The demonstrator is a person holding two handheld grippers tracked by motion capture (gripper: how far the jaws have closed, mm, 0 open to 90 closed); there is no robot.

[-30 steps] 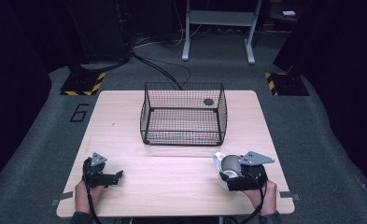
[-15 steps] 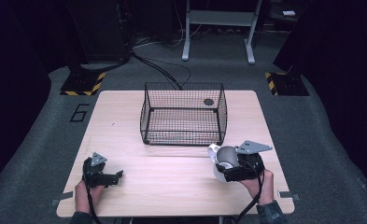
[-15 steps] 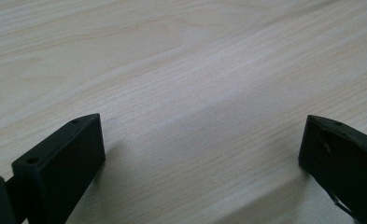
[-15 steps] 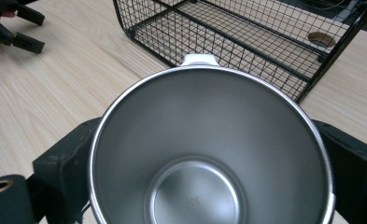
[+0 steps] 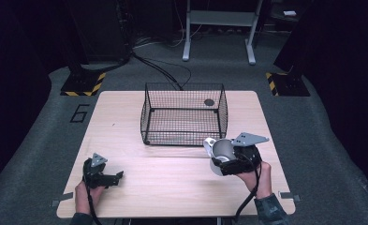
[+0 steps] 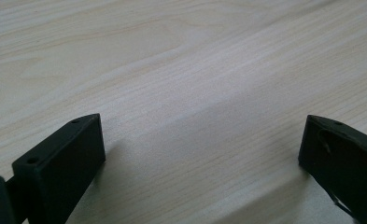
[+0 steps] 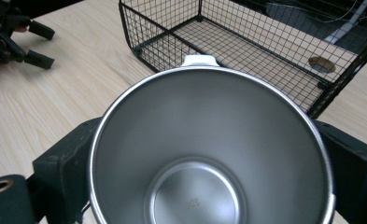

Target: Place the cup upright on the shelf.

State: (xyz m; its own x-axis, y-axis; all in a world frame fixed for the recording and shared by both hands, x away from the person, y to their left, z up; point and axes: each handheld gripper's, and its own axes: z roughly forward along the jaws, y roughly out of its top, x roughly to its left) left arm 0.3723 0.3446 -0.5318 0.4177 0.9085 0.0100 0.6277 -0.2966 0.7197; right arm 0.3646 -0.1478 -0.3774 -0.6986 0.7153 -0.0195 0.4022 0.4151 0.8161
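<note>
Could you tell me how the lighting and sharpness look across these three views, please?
High view: pale wooden table lit, surroundings dark. Left gripper view: black jaws soft, casting shadows on sharp wood grain. Right gripper view: shiny steel cup carries soft sheen; black wire basket sharp.

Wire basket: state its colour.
Black, the wire basket shows best in the right gripper view, beyond the held cup.

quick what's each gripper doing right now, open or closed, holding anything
Left tongs: open, holding nothing, low over the bare wooden table.
Right tongs: closed on a steel cup, its mouth facing the wire basket.
</note>
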